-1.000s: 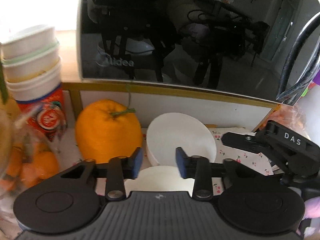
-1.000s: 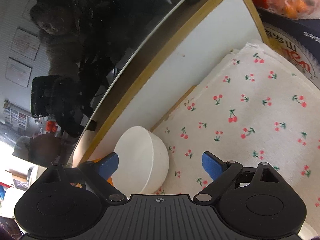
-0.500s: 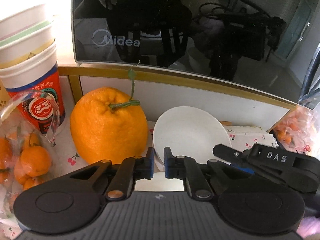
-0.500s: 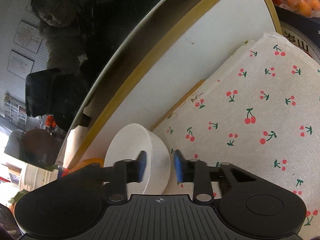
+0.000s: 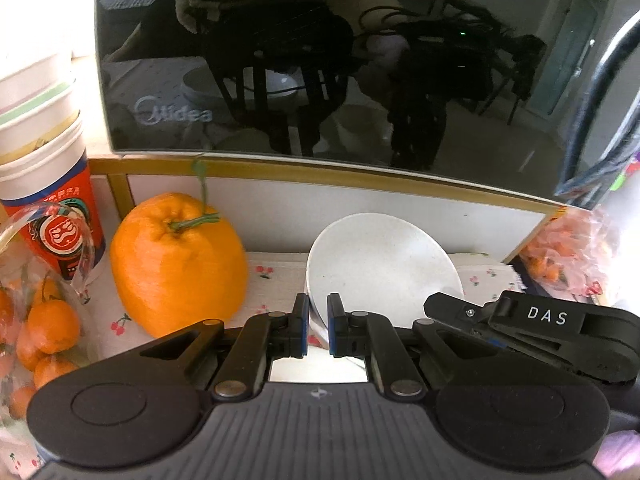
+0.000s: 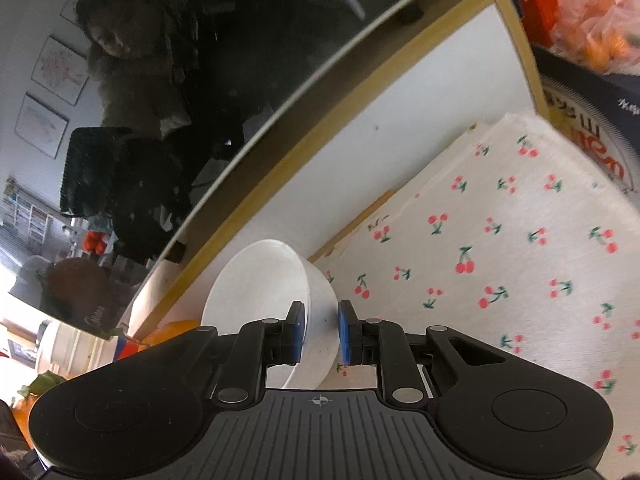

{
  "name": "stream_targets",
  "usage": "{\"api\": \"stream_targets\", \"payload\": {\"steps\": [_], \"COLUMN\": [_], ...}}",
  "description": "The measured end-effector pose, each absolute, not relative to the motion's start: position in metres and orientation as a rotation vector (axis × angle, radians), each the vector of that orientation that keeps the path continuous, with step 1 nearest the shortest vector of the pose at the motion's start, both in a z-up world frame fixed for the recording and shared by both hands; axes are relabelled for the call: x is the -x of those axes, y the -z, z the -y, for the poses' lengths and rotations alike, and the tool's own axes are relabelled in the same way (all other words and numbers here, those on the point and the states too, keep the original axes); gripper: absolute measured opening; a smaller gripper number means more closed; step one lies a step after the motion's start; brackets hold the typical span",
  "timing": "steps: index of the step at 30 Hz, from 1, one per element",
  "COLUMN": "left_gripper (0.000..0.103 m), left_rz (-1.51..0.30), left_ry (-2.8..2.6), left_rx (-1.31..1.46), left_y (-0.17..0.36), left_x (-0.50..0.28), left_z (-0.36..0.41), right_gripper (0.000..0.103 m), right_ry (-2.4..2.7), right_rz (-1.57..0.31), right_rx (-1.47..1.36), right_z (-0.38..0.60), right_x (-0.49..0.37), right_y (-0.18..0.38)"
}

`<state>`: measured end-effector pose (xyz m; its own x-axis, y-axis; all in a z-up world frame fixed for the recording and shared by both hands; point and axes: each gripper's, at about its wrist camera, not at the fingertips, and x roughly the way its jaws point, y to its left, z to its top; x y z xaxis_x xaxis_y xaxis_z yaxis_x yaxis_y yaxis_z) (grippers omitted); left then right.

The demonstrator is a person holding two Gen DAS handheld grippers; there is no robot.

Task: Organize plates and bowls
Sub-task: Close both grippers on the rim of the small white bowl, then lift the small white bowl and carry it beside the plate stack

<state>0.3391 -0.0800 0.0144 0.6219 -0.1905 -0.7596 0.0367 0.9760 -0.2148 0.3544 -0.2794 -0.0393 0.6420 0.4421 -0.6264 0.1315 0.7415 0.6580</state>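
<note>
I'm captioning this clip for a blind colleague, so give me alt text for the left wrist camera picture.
The left gripper is shut on the near rim of a tilted white bowl, and the right gripper grips the same bowl from the right. A large orange sits to the left on a cherry-print cloth, below a dark glossy Midea appliance door.

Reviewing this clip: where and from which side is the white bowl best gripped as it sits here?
By the rim wall, one finger inside and one outside. The white bowl is tipped, with its open mouth toward the microwave, so its near edge is the thin part to pinch. The right gripper grips it there, and the left gripper pinches the rim from the orange's side.
</note>
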Motion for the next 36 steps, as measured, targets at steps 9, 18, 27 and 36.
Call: {"api": "stream_targets", "payload": {"steps": [9,18,27,36], "left_gripper": [0.008,0.008,0.008,0.009], "left_rz": [-0.864,-0.837,-0.831,-0.848], "left_ry": [0.159,0.176,0.190,0.213], "left_rx": [0.209,0.233,0.247,0.277], "left_y": [-0.028,-0.048,-0.062,-0.063], "left_x": [-0.312,-0.280,-0.244,-0.204], "left_z": [0.089,0.093,0.098,0.095], "right_gripper": [0.018,0.018,0.018,0.018], "right_ry": [-0.182,-0.184,-0.180,-0.168], "right_rz": [-0.859,-0.831,-0.818,-0.832], "right_rx": [-0.723,-0.706,-0.685,-0.663], "right_z": [0.300,0.309,0.317,0.320], "right_x": [-0.325,-0.287,-0.246,-0.197], "right_y": [0.017,-0.013,-0.037,-0.047]}}
